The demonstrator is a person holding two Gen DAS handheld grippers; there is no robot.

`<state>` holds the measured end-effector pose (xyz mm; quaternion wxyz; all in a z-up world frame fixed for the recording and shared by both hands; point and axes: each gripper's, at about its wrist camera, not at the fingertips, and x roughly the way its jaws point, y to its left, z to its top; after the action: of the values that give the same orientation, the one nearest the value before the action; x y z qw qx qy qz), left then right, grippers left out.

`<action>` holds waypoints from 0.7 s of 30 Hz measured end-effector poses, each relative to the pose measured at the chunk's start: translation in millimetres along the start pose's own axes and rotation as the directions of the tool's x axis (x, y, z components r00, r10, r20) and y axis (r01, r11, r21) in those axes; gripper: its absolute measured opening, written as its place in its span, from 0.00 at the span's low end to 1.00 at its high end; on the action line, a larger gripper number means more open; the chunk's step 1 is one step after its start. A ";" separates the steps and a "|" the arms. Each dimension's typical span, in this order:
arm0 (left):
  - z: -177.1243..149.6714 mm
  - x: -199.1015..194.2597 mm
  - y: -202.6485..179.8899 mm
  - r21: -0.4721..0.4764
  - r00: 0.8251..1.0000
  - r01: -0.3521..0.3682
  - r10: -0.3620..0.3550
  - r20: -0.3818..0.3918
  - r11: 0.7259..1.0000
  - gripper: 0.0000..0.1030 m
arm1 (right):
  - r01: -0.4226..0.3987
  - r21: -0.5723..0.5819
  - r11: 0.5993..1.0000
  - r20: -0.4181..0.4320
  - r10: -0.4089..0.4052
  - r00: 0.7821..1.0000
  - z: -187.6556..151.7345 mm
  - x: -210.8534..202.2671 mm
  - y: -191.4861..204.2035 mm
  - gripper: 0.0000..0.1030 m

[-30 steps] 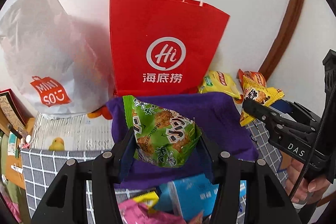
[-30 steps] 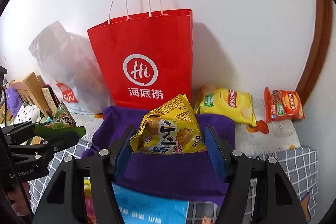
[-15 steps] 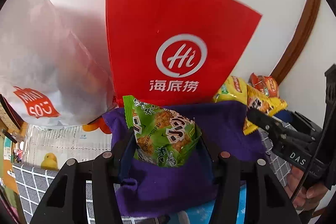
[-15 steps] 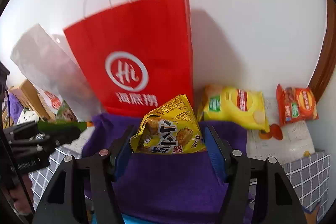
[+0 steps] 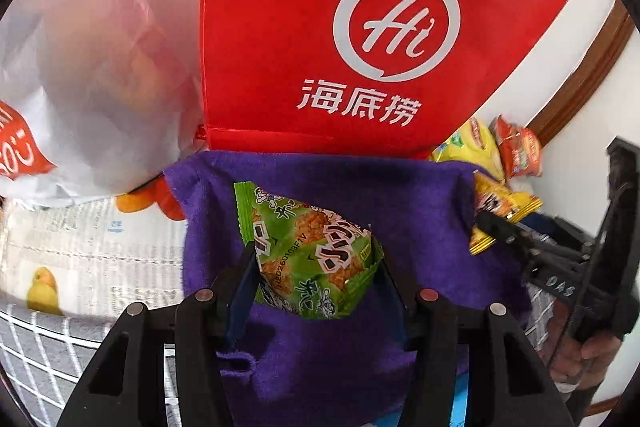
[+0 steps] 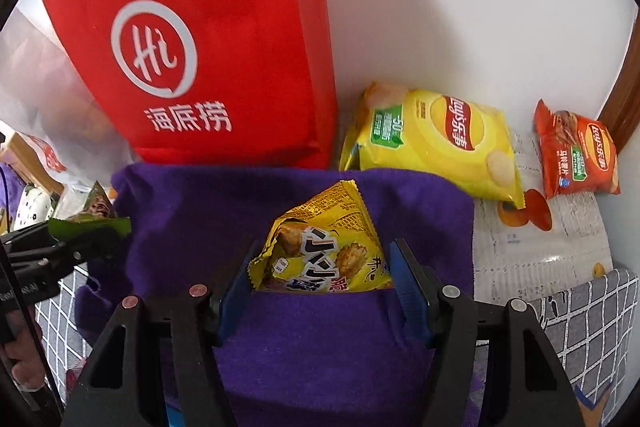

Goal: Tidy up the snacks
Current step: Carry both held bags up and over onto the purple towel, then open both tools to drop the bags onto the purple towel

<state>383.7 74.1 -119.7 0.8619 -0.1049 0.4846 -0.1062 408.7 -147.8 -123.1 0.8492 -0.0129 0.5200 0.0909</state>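
Snacks have sunk closer to the purple cloth (image 5: pixel 320 347): left hand-held gripper (image 5: pixel 316 279) clamps the green packet (image 5: pixel 308 251), right hand-held gripper (image 6: pixel 324 275) the yellow packet (image 6: pixel 324 251), both apparently ready for setting down before the red bag (image 5: pixel 360 27).

Bright, even, soft light in both views. Broad soft shadow on the white wall (image 6: pixel 460 7) just right of the red paper bag (image 6: pixel 208 67), so lit from that bag's left. Strong fisheye bending: bag edges bowed, black ring closing every corner. Slight motion smear left of the bag on the white plastic bag (image 5: pixel 92 67) and, right of it, on the chip packets (image 5: pixel 516 147). Small glare on the glossy yellow chip bag (image 6: pixel 432 139). Near claw parts dark but sharp.
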 end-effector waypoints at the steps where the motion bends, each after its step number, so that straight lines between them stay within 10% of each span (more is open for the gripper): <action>1: -0.7 2.0 -0.6 0.000 1.000 0.014 -0.014 -0.007 1.000 0.51 | -0.001 -0.001 1.000 -0.003 0.001 1.000 -0.2 1.6 0.3 0.63; 21: -6.7 32.6 -19.7 0.054 0.994 -0.058 0.062 -0.088 0.997 0.54 | 0.015 -0.029 0.999 -0.102 -0.018 0.995 -4.7 33.0 10.8 0.66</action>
<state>392.9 45.5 -144.0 0.8446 -0.0633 0.5227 -0.0972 417.3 -133.1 -153.7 0.8219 -0.0338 0.5615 0.0903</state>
